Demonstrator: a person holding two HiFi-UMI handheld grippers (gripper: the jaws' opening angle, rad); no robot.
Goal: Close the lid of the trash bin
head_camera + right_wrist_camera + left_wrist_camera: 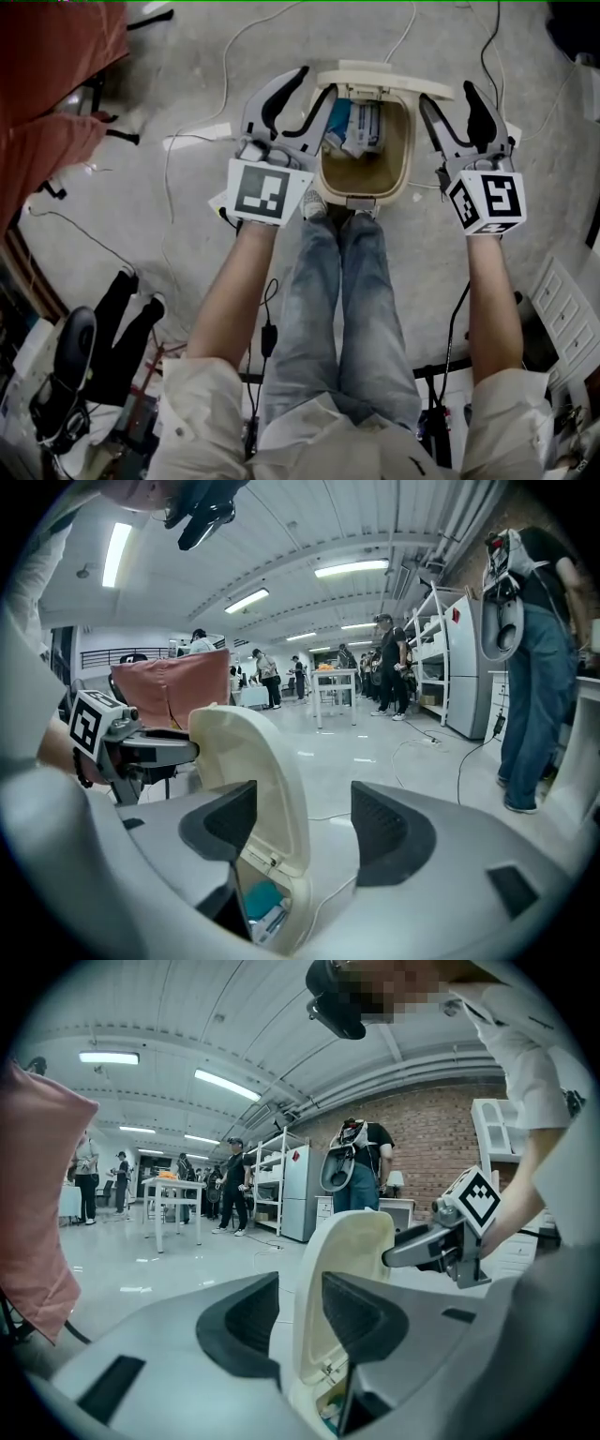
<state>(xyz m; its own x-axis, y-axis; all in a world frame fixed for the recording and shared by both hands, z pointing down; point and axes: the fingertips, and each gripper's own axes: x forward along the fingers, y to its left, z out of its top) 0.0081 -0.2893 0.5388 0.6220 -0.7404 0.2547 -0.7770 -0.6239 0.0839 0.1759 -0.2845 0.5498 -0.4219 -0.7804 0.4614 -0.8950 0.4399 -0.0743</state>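
Note:
A cream trash bin [408,155] stands on the floor before the person's feet, with blue and white rubbish [361,127] inside. Its lid [384,73] is raised upright at the far side. My left gripper [314,84] is at the lid's left end, jaws open, and the lid [342,1269] shows through the gap of the left gripper [300,1307] with no pad pressing on it. My right gripper [448,94] is at the lid's right end, also open. In the right gripper view the lid [262,771] stands by the left jaw of the right gripper [302,822], untouched.
White cables [202,141] trail over the concrete floor around the bin. A red cloth [52,84] hangs at the left, black gear [103,347] lies at lower left, and a white panel [567,300] at the right. People stand far off [394,672].

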